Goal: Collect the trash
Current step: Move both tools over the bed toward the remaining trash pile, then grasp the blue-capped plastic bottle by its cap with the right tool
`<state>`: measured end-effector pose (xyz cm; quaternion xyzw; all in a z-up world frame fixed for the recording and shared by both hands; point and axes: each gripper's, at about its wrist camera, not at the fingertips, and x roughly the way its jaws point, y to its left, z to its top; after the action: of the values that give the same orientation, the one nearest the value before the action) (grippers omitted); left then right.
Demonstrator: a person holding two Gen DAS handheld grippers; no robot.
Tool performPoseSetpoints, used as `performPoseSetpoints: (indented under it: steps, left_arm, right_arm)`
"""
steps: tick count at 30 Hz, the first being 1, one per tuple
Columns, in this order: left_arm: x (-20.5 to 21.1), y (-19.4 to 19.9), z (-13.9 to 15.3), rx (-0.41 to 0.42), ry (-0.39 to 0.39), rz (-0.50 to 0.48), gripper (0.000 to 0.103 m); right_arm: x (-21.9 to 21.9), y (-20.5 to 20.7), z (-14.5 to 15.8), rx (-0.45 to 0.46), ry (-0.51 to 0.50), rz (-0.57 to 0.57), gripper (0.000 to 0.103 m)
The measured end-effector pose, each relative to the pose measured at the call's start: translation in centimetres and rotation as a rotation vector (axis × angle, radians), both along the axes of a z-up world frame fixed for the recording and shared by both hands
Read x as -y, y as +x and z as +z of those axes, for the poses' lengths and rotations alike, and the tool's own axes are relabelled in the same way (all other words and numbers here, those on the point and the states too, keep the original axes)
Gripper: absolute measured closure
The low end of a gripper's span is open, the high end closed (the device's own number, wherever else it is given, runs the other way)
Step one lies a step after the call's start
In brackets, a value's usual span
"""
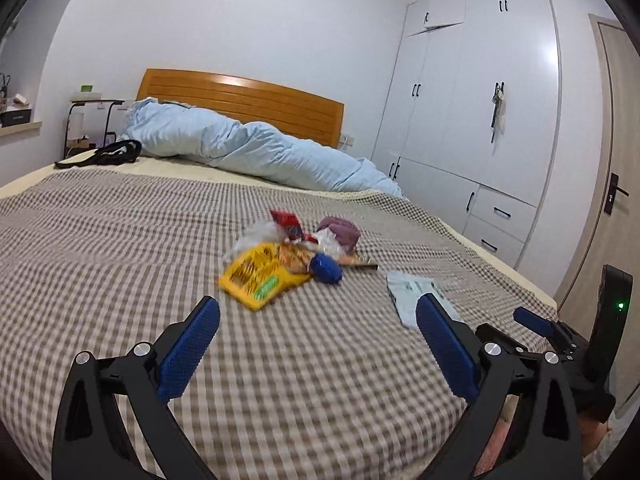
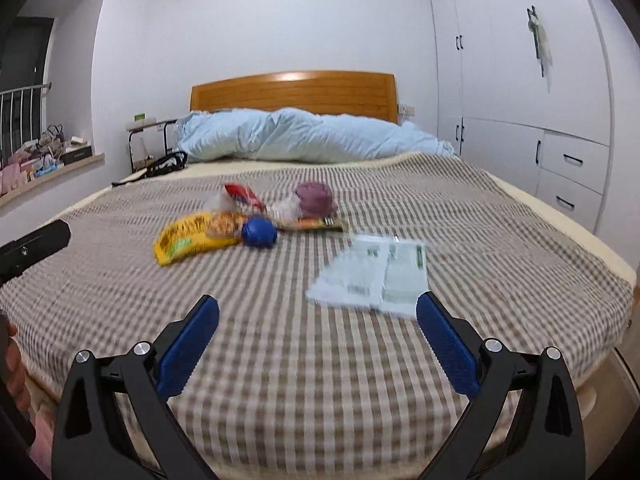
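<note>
A heap of trash lies mid-bed on the checked bedspread (image 1: 120, 248) (image 2: 480, 216): a yellow snack bag (image 1: 256, 276) (image 2: 192, 240), a blue crumpled ball (image 1: 326, 268) (image 2: 259, 231), a red wrapper (image 1: 289, 224) (image 2: 242, 194), clear plastic (image 1: 256, 234) and a purple wad (image 1: 342, 230) (image 2: 314, 198). A white-green flat packet (image 1: 412, 292) (image 2: 376, 276) lies apart to the right. My left gripper (image 1: 318, 316) hovers open short of the yellow bag. My right gripper (image 2: 318, 316) is open just before the packet. Nothing is between either pair of fingers.
A light blue duvet (image 1: 240, 144) (image 2: 312, 136) is bunched at the wooden headboard (image 1: 248, 96). A black strap item (image 1: 108, 154) lies at the far left of the bed. White wardrobes (image 1: 472, 120) and a door (image 1: 616, 184) stand on the right.
</note>
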<state>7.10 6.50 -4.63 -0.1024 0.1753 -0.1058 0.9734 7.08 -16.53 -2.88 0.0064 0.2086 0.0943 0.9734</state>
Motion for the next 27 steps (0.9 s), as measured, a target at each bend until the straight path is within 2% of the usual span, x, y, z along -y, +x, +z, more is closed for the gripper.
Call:
performPoseSetpoints:
  steps: [9,14,16,21,24,27]
  left_arm:
    - [-0.7,4.9,2.7,0.013,0.005,0.006,0.008]
    - [-1.3,7.8,3.3,0.025,0.016,0.03,0.008]
    - [-1.7,9.4,3.1,0.027,0.009,0.041,0.008]
    - [-2.4,12.8,1.2,0.016,0.006,0.071,0.008]
    - [-3.1,14.9,-0.3,-0.006,0.012,0.132,0.008]
    - [-4.1,16.3,-0.9,-0.014,-0.04,0.155,0.008]
  right_arm:
    - [-2.2,5.2,3.1,0.046,0.025,0.012,0.008]
    - [-3.7,8.0,3.1,-0.011,0.067,0.006,0.008]
    - [-4.4,8.8,3.0,-0.012,0.049,-0.019,0.008]
    - [-5.9,11.1,1.9,-0.002,-0.034,-0.179,0.008]
    - [-6.4,13.0,0.8,-0.029,-0.037,-0.176,0.008]
    - [-7.1,15.2,-0.4,-0.095,-0.024,-0.15,0.008]
